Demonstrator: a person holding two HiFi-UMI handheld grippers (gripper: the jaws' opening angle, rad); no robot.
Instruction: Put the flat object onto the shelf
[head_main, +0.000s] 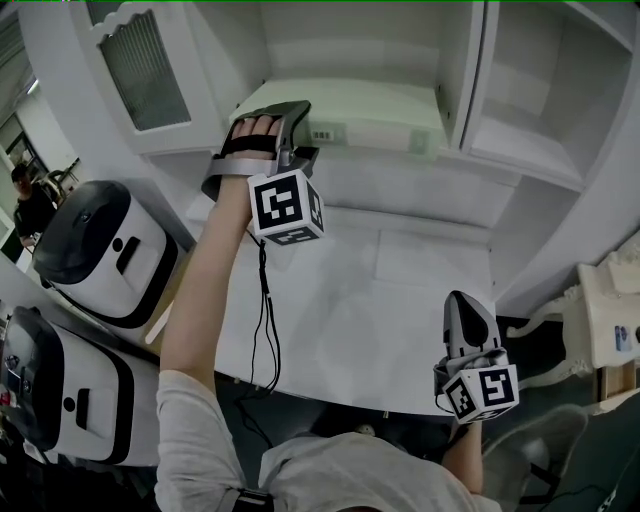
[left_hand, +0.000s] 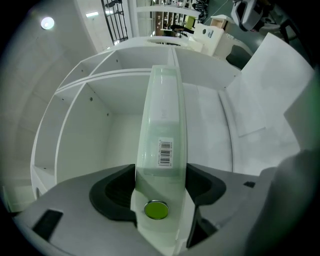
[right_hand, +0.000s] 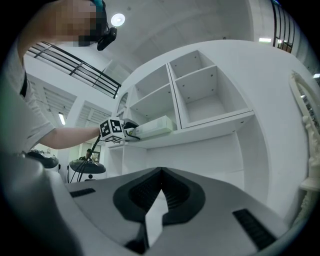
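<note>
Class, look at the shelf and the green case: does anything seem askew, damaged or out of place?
Nothing stands out. The case lies flat on the shelf, with one end gripped by the left gripper. No spill or damage shows.

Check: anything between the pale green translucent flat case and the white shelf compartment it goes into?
Nothing visible. The pale green translucent flat case already lies on the board of the white shelf compartment, gripped between the jaws of the left gripper. In the left gripper view, the space beside and behind it shows no other thing.
</note>
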